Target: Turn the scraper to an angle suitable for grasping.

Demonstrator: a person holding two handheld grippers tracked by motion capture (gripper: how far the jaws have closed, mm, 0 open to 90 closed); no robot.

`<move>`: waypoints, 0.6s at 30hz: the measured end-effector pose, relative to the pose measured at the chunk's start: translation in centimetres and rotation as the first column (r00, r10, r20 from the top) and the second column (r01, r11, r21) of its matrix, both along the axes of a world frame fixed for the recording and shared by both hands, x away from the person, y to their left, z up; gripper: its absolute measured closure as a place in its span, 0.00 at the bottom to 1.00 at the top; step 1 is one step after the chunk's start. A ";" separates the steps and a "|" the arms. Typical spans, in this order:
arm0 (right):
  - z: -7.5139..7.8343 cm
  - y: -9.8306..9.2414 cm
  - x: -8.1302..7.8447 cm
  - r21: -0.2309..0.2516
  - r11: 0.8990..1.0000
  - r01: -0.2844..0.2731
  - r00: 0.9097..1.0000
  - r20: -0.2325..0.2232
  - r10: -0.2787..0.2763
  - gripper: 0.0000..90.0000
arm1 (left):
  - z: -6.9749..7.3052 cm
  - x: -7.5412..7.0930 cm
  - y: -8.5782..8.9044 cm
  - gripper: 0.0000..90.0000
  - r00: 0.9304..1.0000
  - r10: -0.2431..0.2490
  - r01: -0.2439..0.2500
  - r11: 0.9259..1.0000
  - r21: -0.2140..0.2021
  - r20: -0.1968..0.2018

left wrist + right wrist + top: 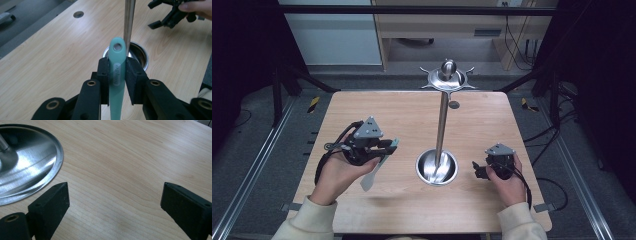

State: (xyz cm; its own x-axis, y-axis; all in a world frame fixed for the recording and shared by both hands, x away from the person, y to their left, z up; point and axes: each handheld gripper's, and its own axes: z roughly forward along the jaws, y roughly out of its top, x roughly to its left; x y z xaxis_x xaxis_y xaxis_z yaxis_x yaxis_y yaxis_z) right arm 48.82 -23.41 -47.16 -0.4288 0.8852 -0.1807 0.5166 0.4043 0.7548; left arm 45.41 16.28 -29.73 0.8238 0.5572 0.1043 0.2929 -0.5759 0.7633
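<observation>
A steel stand rises from a round dish base (437,167) on the wooden table (377,107); its thin pole (442,120) ends in a top disc with hooks (447,76). My left gripper (387,145) is shut on a mint-green utensil handle (117,72), whose hanging hole (117,46) sits just in front of the pole (129,22). The utensil's pale blade (369,179) hangs down towards the person. My right gripper (479,170) rests open on the table right of the base, nothing between its jaws (115,192). The base's rim (53,167) lies to their left.
A small round hole (454,104) is cut in the table behind the stand. Black frame rails (257,160) run along both sides of the table. A wooden desk (437,30) stands beyond the far edge. The right gripper (170,15) also appears far off in the left gripper view.
</observation>
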 end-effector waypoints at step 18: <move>0.0 -0.1 0.0 -0.003 1.000 -0.001 1.000 0.001 0.001 0.10 | 3.6 -0.4 -0.8 0.83 0.997 -0.039 0.046 0.993 -0.112 0.069</move>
State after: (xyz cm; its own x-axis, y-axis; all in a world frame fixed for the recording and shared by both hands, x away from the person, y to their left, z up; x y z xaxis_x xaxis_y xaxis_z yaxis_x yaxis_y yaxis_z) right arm 48.84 -23.48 -47.20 -0.4291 0.8844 -0.1833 0.5160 0.4066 0.7539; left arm 44.96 15.45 -26.16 0.8404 0.5331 0.0979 0.2165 -0.4957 0.8411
